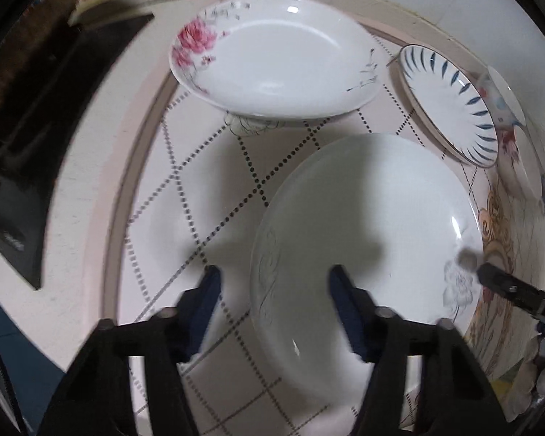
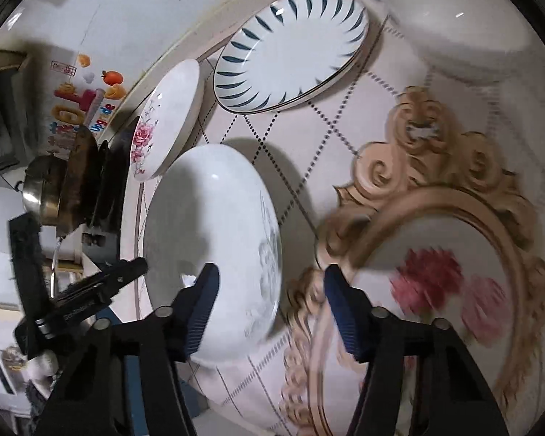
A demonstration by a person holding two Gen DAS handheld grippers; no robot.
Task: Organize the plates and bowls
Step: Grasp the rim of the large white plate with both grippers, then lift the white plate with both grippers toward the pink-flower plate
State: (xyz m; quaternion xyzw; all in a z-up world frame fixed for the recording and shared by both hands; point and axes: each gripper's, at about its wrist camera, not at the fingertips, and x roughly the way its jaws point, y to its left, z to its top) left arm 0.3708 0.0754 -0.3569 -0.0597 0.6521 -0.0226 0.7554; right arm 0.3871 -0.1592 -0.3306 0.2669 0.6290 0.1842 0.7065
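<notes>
Jaws: we see both grippers, left gripper [image 1: 274, 292] and right gripper [image 2: 270, 290], spread and pinching nothing.
Plate: the pale plate [image 1: 363, 239] lies on the round table [image 1: 91, 167], under both.
Grip advice: we straddle opposite rims, lifting evenly.

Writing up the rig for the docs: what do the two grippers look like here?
Both match: the left gripper and right gripper each have two angular matte-black fingers with round silver pin heads at the joints. Dark blue pads line the inner faces, ribbed where they show sharply. No cables or markings are visible, and no hand or sleeve.
</notes>
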